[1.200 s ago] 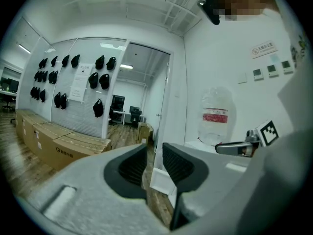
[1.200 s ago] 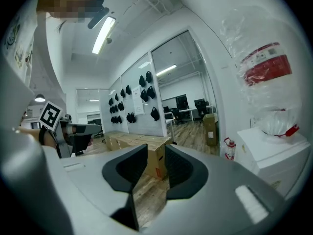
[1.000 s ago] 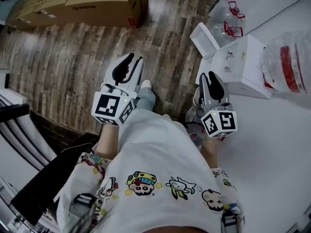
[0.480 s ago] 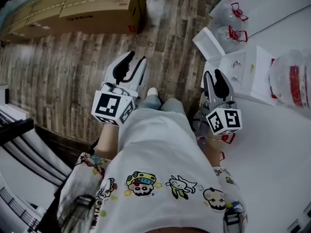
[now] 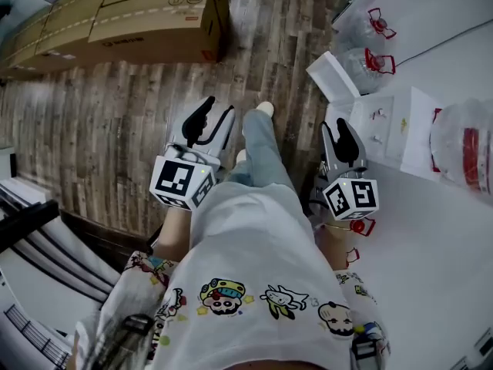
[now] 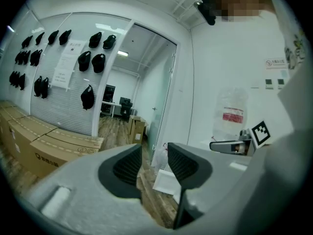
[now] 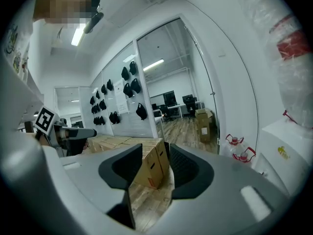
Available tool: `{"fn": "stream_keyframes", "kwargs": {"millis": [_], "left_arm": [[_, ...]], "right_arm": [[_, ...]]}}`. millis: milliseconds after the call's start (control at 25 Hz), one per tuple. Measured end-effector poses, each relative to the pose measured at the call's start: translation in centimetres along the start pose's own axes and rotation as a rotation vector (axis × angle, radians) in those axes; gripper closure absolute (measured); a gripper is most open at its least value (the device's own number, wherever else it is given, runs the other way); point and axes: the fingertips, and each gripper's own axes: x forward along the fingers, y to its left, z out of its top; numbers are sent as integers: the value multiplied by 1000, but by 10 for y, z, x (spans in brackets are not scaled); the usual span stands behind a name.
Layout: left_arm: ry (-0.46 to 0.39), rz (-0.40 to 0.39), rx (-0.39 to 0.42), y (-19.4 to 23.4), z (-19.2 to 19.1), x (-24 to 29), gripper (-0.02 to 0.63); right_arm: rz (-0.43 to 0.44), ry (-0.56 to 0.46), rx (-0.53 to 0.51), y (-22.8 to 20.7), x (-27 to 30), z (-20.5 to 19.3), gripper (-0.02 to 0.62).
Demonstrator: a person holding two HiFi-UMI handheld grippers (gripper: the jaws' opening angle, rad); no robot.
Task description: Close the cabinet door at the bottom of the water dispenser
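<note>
The white water dispenser (image 5: 383,122) stands at the right of the head view, with a clear water jug with a red label (image 5: 464,142) on it. A white panel (image 5: 331,75) juts from its far side over the floor; it looks like the open cabinet door, also low in the left gripper view (image 6: 165,181). My left gripper (image 5: 216,108) hangs over the wooden floor, well left of the dispenser. My right gripper (image 5: 336,125) is just beside the dispenser's near corner, apart from it. The jaws of both are opening, with nothing between them (image 6: 154,153) (image 7: 155,151).
Large cardboard boxes (image 5: 146,18) lie on the floor ahead at the left. Two empty water bottles with red handles (image 5: 368,43) stand past the dispenser by the white wall. My own leg (image 5: 263,149) steps forward between the grippers. Dark rails (image 5: 31,230) run at the left edge.
The person has walked forward and a leg has swung ahead between the grippers. Both grippers moved forward with the body, and their jaws stand wider apart than before.
</note>
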Motion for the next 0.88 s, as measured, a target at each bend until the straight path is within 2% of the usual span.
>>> {"fn": "stream_keyframes", "kwargs": {"millis": [200, 480, 880], "left_arm": [[21, -24, 14, 21, 12, 53, 445], [14, -95, 65, 40, 63, 150, 445], [-2, -219, 117, 30, 115, 264, 445]], "right_arm": [[-18, 4, 32, -30, 44, 8, 425], [-87, -27, 66, -86, 105, 47, 423], [-186, -78, 94, -160, 143, 92, 423]]}}
